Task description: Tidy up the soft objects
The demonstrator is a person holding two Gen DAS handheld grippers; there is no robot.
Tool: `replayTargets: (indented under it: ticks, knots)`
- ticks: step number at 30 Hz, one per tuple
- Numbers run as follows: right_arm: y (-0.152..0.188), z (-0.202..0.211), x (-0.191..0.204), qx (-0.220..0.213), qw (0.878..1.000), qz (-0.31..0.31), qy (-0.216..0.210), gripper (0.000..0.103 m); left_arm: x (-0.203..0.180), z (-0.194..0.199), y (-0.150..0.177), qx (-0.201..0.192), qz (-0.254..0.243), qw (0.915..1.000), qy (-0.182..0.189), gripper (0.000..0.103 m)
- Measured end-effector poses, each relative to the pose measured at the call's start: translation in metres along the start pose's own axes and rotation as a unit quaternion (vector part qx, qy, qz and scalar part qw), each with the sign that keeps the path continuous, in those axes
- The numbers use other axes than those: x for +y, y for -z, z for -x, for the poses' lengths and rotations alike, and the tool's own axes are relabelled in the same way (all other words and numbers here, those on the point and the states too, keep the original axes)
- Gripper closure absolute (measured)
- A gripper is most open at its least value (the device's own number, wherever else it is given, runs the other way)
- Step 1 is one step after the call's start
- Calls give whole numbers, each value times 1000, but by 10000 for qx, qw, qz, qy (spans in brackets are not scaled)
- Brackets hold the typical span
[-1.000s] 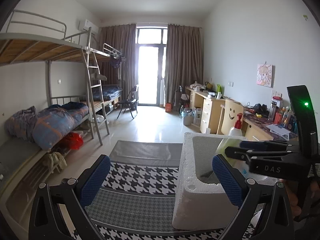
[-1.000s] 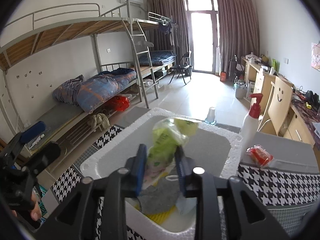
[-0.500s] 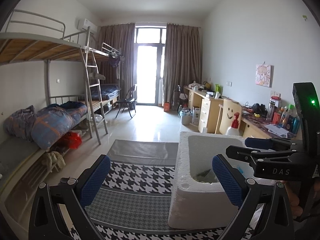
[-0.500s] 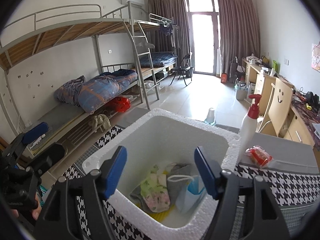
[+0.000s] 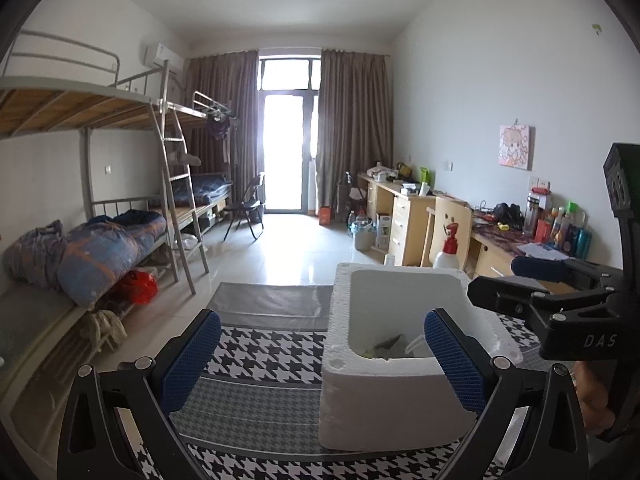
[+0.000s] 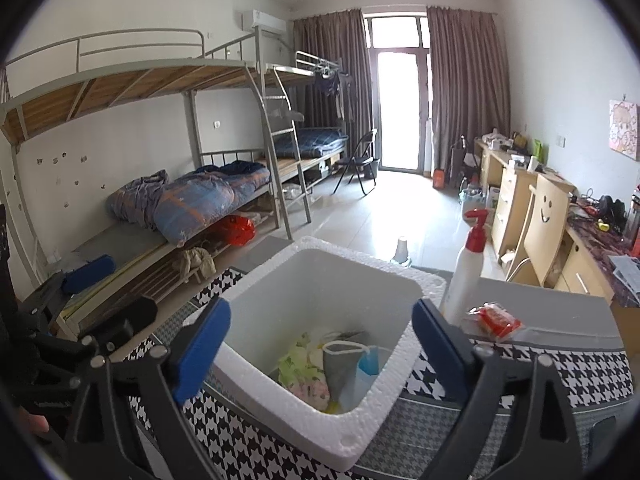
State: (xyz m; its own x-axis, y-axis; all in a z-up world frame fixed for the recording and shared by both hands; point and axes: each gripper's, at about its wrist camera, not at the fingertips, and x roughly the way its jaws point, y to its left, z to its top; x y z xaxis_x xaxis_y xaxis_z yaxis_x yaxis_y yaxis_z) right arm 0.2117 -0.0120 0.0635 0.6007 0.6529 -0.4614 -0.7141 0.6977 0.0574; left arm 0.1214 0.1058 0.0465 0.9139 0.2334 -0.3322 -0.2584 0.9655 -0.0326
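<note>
While both grippers hang empty, the right gripper (image 6: 320, 344) fills the lower half of the right wrist view, its blue-padded fingers (image 6: 200, 352) spread wide apart and holding nothing. Between and just beyond them sits a white foam box (image 6: 360, 420) on a black-and-white houndstooth cloth (image 6: 560, 368). At the bottom of the box lie the soft objects: a pale green printed packet (image 6: 302, 368), a grey cloth piece (image 6: 340, 364) and a blue face mask (image 6: 366, 372), bunched together and touching.

To the right of the box, toward centre right of the frame, a small red packet (image 6: 494, 320) rests on the grey part of the cloth, beside a white pump bottle (image 6: 466, 276) with a red top.

At the bottom of the left wrist view, the left gripper (image 5: 320, 360) is likewise spread wide with nothing between its pads; the foam box (image 5: 392, 400) stands at lower right, partly behind the right-hand finger.

Farther back, a bunk bed (image 6: 160, 120) with a rolled blue quilt (image 6: 200, 200) occupies the left, desks (image 6: 520, 184) line the right wall, and a curtained balcony door (image 6: 400, 108) glows at top centre.

If the red packet is next, the likely trouble is the bottle: it stands just beside the packet and looks tall and narrow, so a wide finger could tip it. The light foam box might also slide if bumped.
</note>
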Motion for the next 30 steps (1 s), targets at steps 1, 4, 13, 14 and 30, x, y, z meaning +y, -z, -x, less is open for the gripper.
replayTargets:
  ticks: [1,4,13,14,30]
  knots:
    - [-1,2,-1,-21,10000,-2,-3,8,-1,0,0,-5,-2,10000,12,1]
    - [0,7,-1,-65,10000,-4,10,8,-3,3,0,-23,-13,10000,73,1]
    - [6,30,-1,-231,9997,33,100,8,-15,12,-1,-93,-58,9995,293,1]
    - [7,33,-1,-251,9996,42,119,8,-17,13,-1,-95,-65,9994,336,1]
    - [20,66,-8,-525,9978,-16,399,8,-40,27,-2,-248,-141,9978,596,1]
